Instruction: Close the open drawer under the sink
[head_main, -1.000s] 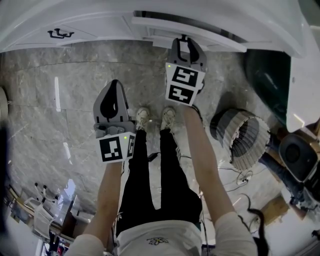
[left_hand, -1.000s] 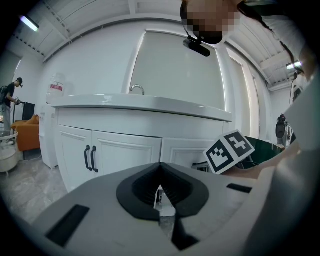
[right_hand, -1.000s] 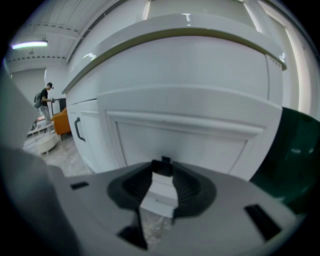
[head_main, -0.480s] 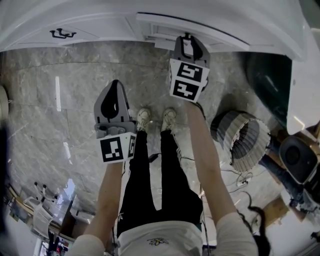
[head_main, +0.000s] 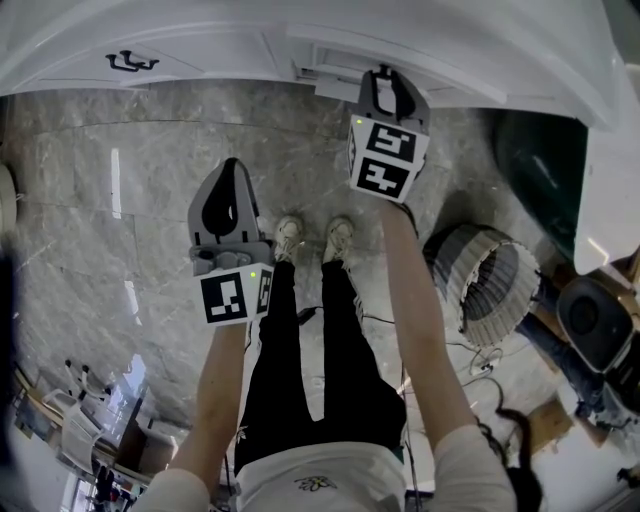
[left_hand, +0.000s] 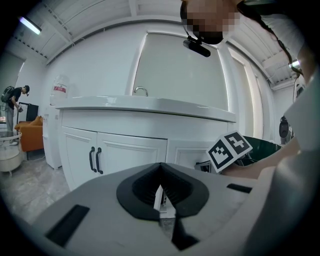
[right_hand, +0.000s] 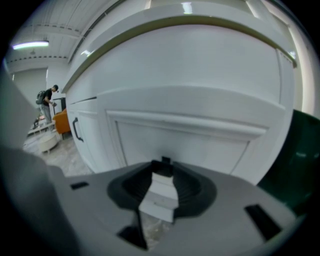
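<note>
Nearly home, the drawer (head_main: 450, 75) juts slightly from the cabinet (head_main: 200, 55) front; right gripper (head_main: 382, 78) pinches its black handle (right_hand: 165, 161); likely rigid, smooth-sliding, so push squarely there; left gripper (head_main: 232, 172) closed, empty.

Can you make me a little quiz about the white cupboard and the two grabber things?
1. True or false: the left gripper touches the white sink cabinet with black door handles.
2. Which gripper reaches the open white drawer? A: left. B: the right gripper.
3. What sits pinched at the right gripper's jaw tips?
Key: 1 false, it hangs over the grey stone floor; 2 B; 3 the drawer's small black handle.
</note>
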